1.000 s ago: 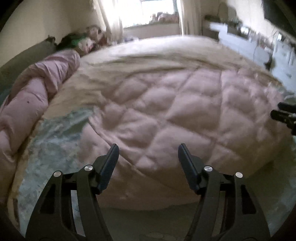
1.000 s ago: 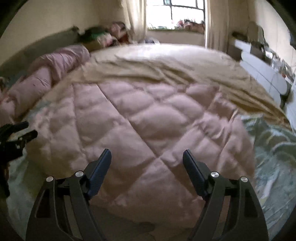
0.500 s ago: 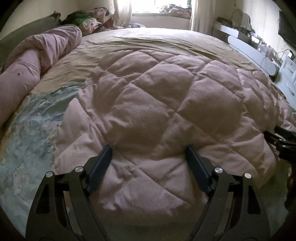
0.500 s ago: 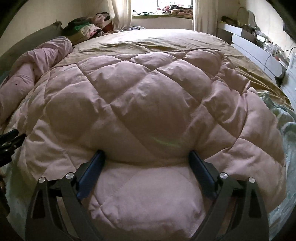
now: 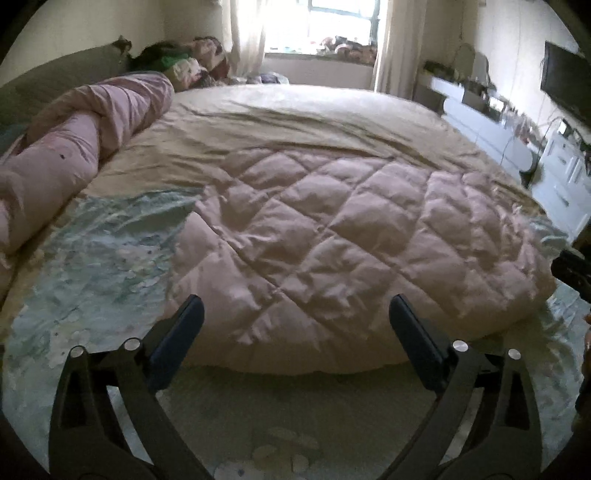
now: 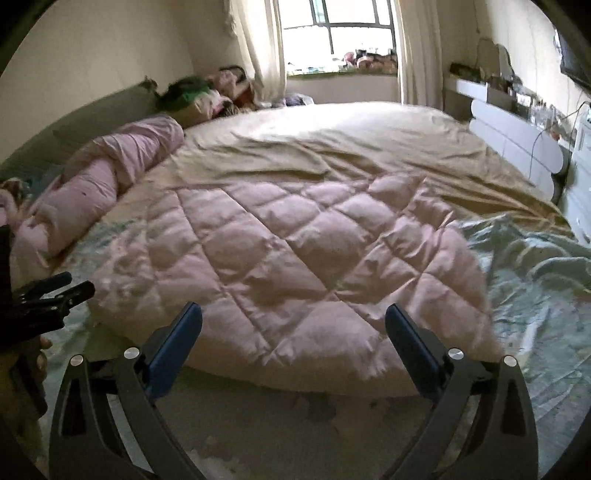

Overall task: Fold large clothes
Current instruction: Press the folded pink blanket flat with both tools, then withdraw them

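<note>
— Left wrist view: where is the pink quilted duvet [image 5: 332, 236] being shown?
— Lying folded on the bed [image 5: 295, 122]. Left gripper [image 5: 295, 314] and right gripper [image 6: 293, 321] are being held just before its near edge, jaws just opened wide, nothing between.

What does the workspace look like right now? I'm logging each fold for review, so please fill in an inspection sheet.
Surface: bed with a tan sheet; green patterned cover at the near end.
Job's things: pink quilted comforter lying folded and flat on the bed.
Clutter: rolled pink blanket along the left edge; pile of clothes by the headboard.
Grippers: left gripper and right gripper both open, jaws just widened, nothing between them, just short of the comforter's near edge.
Cables: a thin cable at the white dresser.
Surroundings: window with curtains; wall screen.
</note>
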### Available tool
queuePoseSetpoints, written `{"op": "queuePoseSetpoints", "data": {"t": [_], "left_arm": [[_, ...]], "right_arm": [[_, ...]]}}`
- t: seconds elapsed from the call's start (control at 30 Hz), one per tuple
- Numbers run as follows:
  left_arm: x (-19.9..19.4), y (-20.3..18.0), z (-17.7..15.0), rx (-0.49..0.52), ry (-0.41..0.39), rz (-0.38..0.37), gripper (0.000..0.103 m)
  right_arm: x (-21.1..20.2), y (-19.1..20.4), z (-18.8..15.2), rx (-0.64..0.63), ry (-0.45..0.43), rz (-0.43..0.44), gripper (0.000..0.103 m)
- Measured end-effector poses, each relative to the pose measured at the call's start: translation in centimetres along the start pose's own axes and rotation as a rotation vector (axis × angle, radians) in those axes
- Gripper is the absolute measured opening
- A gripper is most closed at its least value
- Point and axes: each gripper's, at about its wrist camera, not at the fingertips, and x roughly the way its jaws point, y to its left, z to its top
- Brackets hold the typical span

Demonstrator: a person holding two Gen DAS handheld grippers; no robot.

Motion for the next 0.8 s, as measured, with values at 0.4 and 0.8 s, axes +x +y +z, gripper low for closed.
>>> {"op": "queuePoseSetpoints", "data": {"t": [0.4, 0.8], "left_arm": [[-6.3, 1.2, -2.2, -0.012, -0.08, 0.051, 0.094], [-7.0, 2.3, -5.8, 0.017, -0.038, 0.124, 0.094]], "right_arm": [[-8.7, -1.4, -1.1, -0.011, -0.112, -0.031, 0.099], [-12.7, -6.0, -3.9, 0.055, -0.139, -0.109, 0.099]]}}
